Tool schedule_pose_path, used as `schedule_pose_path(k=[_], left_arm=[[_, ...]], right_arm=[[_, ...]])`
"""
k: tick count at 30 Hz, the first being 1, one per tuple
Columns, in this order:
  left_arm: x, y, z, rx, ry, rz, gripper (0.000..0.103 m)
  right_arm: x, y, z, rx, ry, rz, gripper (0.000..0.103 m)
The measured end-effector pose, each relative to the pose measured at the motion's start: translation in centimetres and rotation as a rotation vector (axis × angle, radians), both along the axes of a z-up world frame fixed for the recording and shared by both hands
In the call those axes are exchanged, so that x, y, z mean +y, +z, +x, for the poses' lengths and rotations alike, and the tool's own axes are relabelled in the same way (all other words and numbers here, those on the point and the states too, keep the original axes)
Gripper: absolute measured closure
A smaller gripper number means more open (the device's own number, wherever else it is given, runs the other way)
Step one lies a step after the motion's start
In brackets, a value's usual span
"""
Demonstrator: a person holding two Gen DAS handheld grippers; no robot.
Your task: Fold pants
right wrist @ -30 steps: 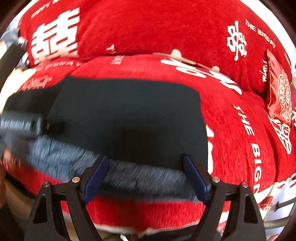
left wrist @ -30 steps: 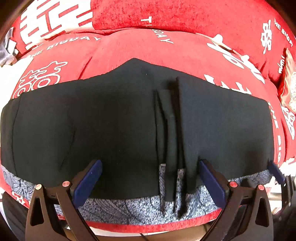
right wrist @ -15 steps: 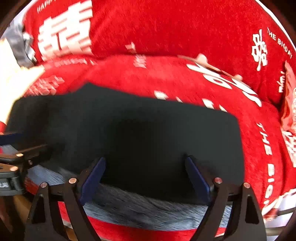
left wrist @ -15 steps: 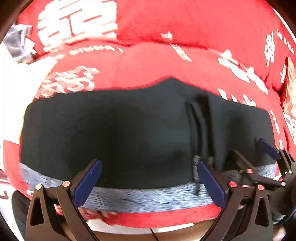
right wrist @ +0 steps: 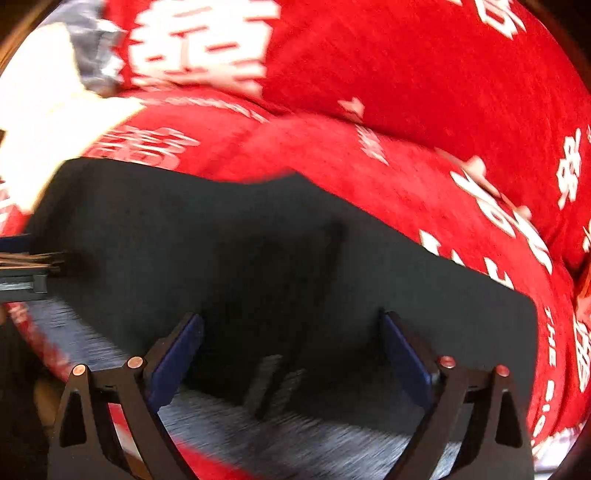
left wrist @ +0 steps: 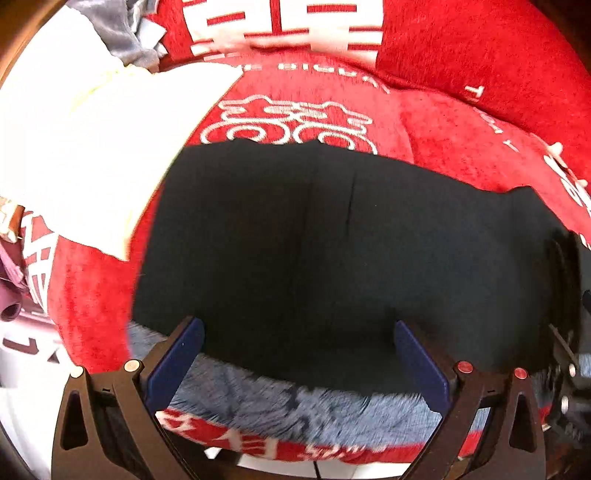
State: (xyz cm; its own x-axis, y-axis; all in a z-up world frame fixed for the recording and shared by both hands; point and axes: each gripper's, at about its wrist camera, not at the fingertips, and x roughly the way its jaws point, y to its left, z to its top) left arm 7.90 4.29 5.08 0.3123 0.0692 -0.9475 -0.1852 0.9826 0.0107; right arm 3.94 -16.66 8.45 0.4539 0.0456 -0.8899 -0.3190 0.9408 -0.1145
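Note:
Black pants (left wrist: 332,251) lie spread flat across a red cushion (left wrist: 443,122), with a grey patterned band (left wrist: 295,402) along their near edge. My left gripper (left wrist: 295,354) is open, its blue pads over the near edge of the left half. My right gripper (right wrist: 291,354) is open over the near edge of the right half (right wrist: 258,258), where dark drawstrings (right wrist: 273,384) hang over the grey band. Each gripper shows at the side edge of the other's view: the right one (left wrist: 569,332) and the left one (right wrist: 22,273).
A white cloth (left wrist: 92,147) lies on the cushion left of the pants, with grey fabric (left wrist: 122,33) behind it. A red back cushion with white lettering (right wrist: 406,55) rises behind. The cushion's front edge runs just under the grippers.
Both views have swung left along the pants' near edge. The left gripper now faces the left half, with the white cloth in view. Both grippers stayed open.

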Motion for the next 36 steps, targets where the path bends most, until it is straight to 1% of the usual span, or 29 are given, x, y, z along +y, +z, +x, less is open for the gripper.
schedule_pose_path(k=[2, 4, 6, 8, 9, 10, 11, 13, 15, 16, 17, 19, 23, 26, 28, 29, 30, 31, 32, 33, 34, 35, 36], left_arm=[[0.9, 0.4, -0.7, -0.026, 0.011, -0.004, 0.0], [2.2, 0.2, -0.8, -0.033, 0.047, 0.002, 0.0], [3.8, -0.8, -0.6, -0.008, 0.087, 0.007, 0.0], [4.9, -1.1, -0.7, -0.007, 0.095, -0.047, 0.0], [5.3, -1.0, -0.7, -0.014, 0.1, -0.053, 0.0], [5.6, -0.9, -0.7, -0.018, 0.098, -0.059, 0.0], [6.0, -1.0, -0.6, -0.014, 0.092, -0.078, 0.0], [7.1, -1.4, -0.5, -0.008, 0.094, -0.137, 0.0], [8.1, -2.1, -0.2, 0.01, 0.075, -0.21, 0.0], [8.2, -2.3, -0.2, 0.013, 0.067, -0.234, 0.0], [8.3, -2.3, -0.2, 0.006, 0.048, -0.249, 0.0], [8.2, -2.1, -0.3, -0.008, 0.002, -0.239, 0.0], [8.4, -2.1, -1.0, -0.031, -0.055, -0.263, 0.0], [8.3, -2.0, -1.4, -0.052, -0.098, -0.275, 0.0], [8.4, -1.9, -1.7, -0.063, -0.125, -0.271, 0.0], [8.5, -1.8, -2.2, -0.065, -0.139, -0.265, 0.0], [8.6, -1.8, -2.1, -0.066, -0.151, -0.26, 0.0], [8.5, -1.8, -2.1, -0.066, -0.164, -0.256, 0.0], [8.5, -1.8, -2.1, -0.066, -0.175, -0.258, 0.0], [8.6, -1.7, -2.2, -0.066, -0.184, -0.266, 0.0], [8.8, -1.5, -2.6, -0.065, -0.187, -0.277, 0.0], [9.1, -1.4, -2.6, -0.065, -0.193, -0.299, 0.0], [9.5, -1.3, -2.6, -0.065, -0.197, -0.327, 0.0]], right_arm=[[1.5, 1.1, -1.8, -0.066, 0.064, -0.018, 0.006], [3.1, 0.8, -2.9, -0.055, 0.141, -0.014, 0.006], [4.2, -0.4, -3.1, -0.019, 0.177, -0.03, 0.006], [4.2, -1.9, -2.0, 0.032, 0.16, -0.035, 0.006], [3.7, -2.5, -1.1, 0.066, 0.139, 0.005, 0.006], [3.1, -2.9, -0.2, 0.09, 0.112, 0.067, 0.006], [2.8, -3.1, 0.7, 0.102, 0.094, 0.098, 0.005], [3.3, -3.2, 2.1, 0.107, 0.084, 0.074, 0.005], [4.0, -3.2, 3.5, 0.105, 0.104, 0.04, 0.005], [4.6, -2.9, 4.3, 0.1, 0.129, 0.041, 0.005], [4.9, -2.5, 4.6, 0.096, 0.158, 0.053, 0.005], [6.3, -1.6, 5.3, 0.095, 0.246, 0.077, 0.005], [10.5, -1.0, 7.3, 0.157, 0.506, 0.127, 0.005], [14.2, -2.0, 8.5, 0.204, 0.671, 0.101, 0.005], [16.3, -3.5, 8.9, 0.264, 0.762, 0.066, 0.003], [17.2, -4.4, 9.1, 0.296, 0.798, 0.045, 0.0], [17.6, -5.1, 9.4, 0.33, 0.818, 0.059, 0.0], [17.8, -5.6, 9.9, 0.382, 0.833, 0.106, 0.0], [17.8, -6.1, 10.6, 0.437, 0.832, 0.148, 0.0], [17.8, -6.6, 11.1, 0.489, 0.825, 0.167, 0.001], [17.8, -6.6, 11.3, 0.514, 0.83, 0.174, 0.012], [17.8, -6.0, 10.9, 0.516, 0.872, 0.176, 0.034], [17.8, -5.2, 10.5, 0.496, 0.904, 0.176, 0.044]])
